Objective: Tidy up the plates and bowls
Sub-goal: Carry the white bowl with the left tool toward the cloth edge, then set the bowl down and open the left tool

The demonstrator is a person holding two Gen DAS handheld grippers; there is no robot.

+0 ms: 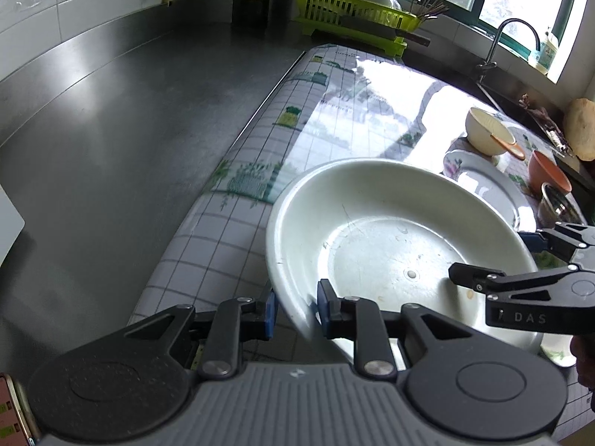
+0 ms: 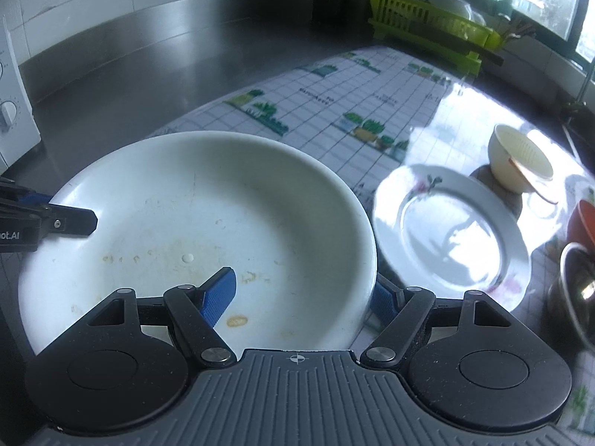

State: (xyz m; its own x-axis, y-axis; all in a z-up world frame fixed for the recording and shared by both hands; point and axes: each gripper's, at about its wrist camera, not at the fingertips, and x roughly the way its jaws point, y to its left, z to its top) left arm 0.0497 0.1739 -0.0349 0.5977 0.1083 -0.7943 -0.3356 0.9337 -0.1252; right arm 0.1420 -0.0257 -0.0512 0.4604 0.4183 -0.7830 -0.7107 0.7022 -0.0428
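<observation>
Counter: a dark steel worktop with a checked plastic cloth laid over part of it.
Behind: a green dish rack with dishes stands by the window, a tap to its right.
Near the basin: a flowered plate lies just beside its rim; past that, a cream bowl with a spoon in it, an orange bowl and a steel cup.
Basin: the big white basin sits over the cloth, stained on the bottom, rim tilted in the left view.
Left claw: blue pads close together, pinching the basin's rim wall between them.
Right claw: spread wider, one blue finger inside the basin, the other outside, both against the wall.
</observation>
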